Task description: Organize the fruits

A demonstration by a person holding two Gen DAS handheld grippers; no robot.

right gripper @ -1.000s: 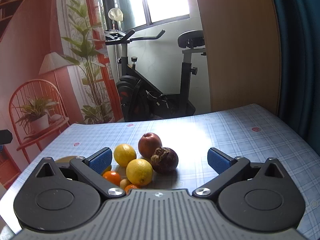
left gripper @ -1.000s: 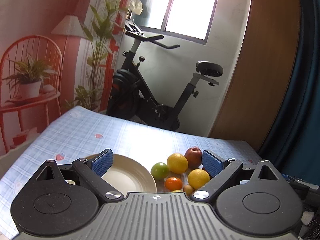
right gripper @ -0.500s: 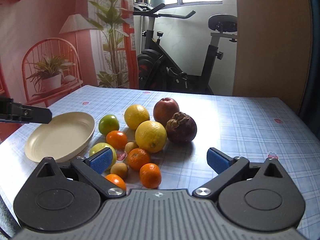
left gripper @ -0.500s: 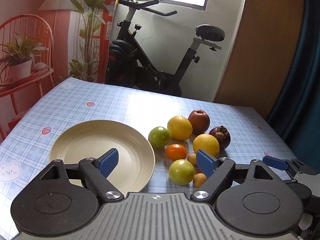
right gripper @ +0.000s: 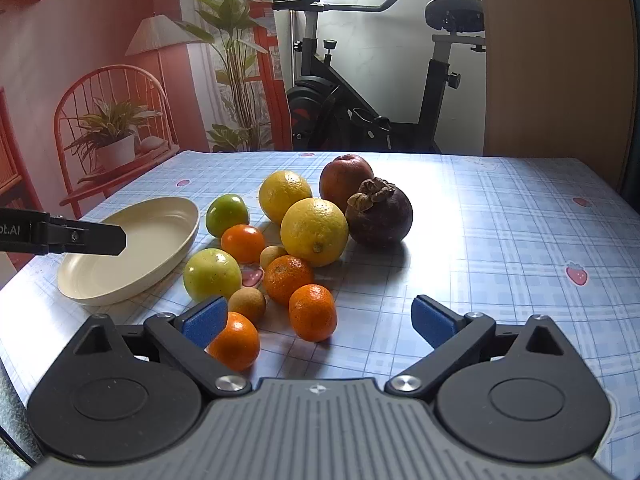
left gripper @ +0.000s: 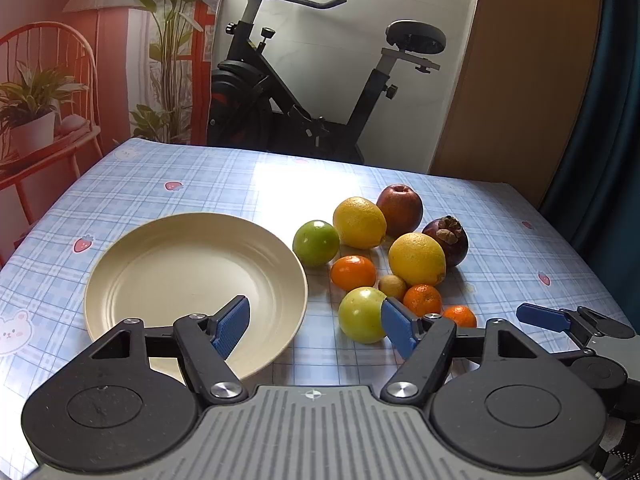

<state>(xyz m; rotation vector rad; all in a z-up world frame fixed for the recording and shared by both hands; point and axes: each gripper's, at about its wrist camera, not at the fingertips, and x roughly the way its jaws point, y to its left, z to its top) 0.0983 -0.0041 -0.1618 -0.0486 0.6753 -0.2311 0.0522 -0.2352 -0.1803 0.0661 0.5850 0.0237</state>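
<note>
Cream plate (left gripper: 132, 264) beside piled fruits (left gripper: 416, 258)

Fruit cluster (right gripper: 296, 248) blocks 12 o'clock; tablecloth (right gripper: 500, 248) at 2 o'clock lies open; plate (right gripper: 176, 240) occupies 10 o'clock.

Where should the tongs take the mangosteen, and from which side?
Probably across the round belly of the mangosteen, below its dry calyx cap, coming from the open tablecloth on its right. An apple and a lemon crowd its left, so that flank is blocked.
</note>
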